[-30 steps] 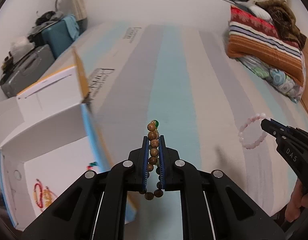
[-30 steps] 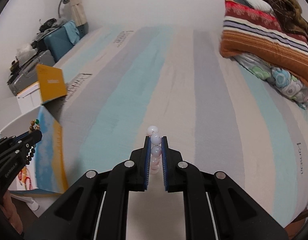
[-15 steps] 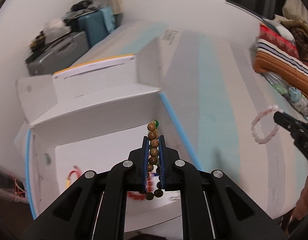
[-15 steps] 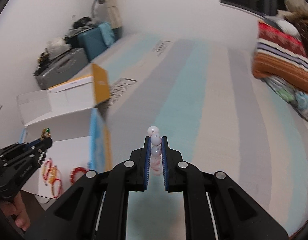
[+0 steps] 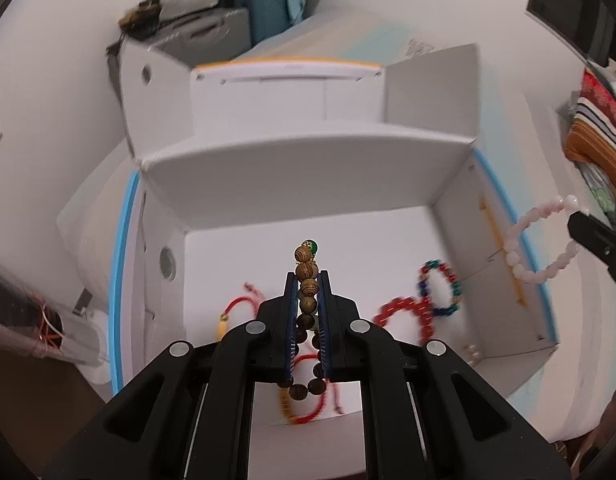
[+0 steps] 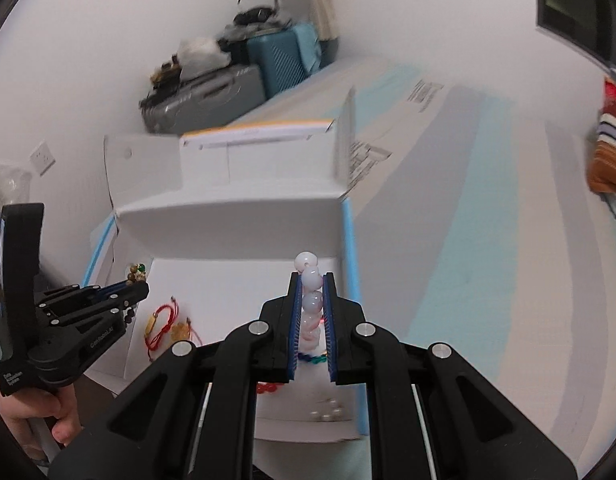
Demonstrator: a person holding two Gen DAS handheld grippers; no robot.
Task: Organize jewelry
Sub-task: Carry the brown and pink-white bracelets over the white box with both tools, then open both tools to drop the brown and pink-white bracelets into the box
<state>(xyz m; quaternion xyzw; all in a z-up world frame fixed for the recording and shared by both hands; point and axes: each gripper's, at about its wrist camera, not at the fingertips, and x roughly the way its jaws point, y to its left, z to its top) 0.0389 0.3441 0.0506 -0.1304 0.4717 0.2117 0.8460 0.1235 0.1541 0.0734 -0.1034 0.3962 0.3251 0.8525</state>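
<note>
My left gripper (image 5: 307,280) is shut on a brown wooden bead bracelet (image 5: 308,292) with a green bead at its top, held above the inside of an open white box (image 5: 308,172). My right gripper (image 6: 311,280) is shut on a pale pink bead bracelet (image 6: 311,300), which hangs over the box's right part. In the left wrist view the pink bracelet (image 5: 542,240) dangles at the box's right wall. The left gripper (image 6: 141,286) shows at the left in the right wrist view. On the box floor lie a red bead bracelet (image 5: 404,310), a multicoloured bead bracelet (image 5: 442,290) and red cord bracelets (image 5: 243,304).
The box has raised flaps (image 5: 432,88) at its back and right, and blue edges (image 5: 121,264). It stands beside a bed with a striped sheet (image 6: 488,200). Suitcases (image 6: 235,88) are stacked against the far wall. A striped pillow (image 5: 600,132) lies at the right.
Both grippers have swung left from over the bed to over the open box, each still holding its bracelet. The box floor and its jewelry have come into full view.
</note>
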